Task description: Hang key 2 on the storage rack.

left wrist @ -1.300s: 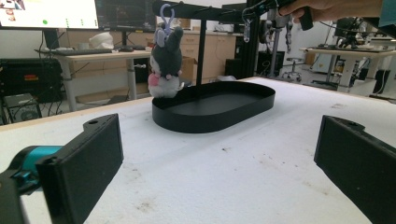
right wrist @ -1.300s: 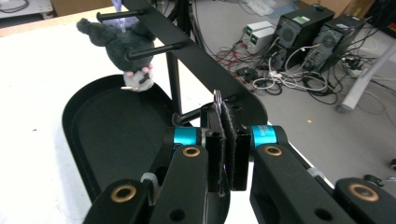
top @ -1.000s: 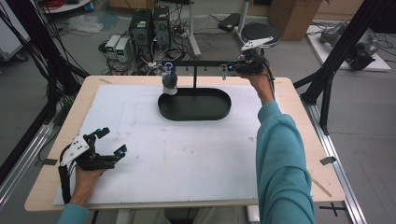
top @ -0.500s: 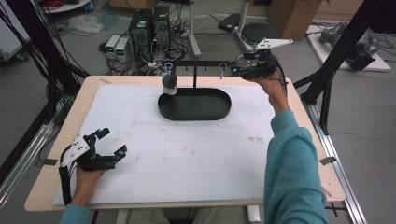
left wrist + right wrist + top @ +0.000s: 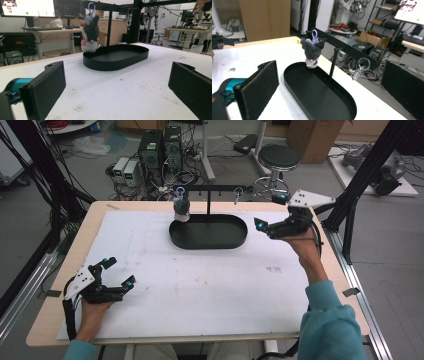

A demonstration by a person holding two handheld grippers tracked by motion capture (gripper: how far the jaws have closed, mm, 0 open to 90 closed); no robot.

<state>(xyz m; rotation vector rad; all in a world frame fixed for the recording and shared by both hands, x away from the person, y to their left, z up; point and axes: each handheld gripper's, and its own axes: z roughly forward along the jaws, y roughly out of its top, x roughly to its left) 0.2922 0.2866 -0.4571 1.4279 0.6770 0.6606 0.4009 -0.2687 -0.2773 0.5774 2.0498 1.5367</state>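
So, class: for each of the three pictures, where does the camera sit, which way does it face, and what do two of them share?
High view: above the person's side, looking forward and down on the table; both forearms and each hand-held gripper show.
Left gripper view: low over the table, facing the black tray; own open jaws.
Right gripper view: from the tray's end, looking along it; own open jaws.
Shared: all three show the plush toy hanging on the rack.

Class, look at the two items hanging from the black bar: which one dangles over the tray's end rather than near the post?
The dark plush toy on the lilac clip. The metal keyring hangs bare beyond the post, with no toy.
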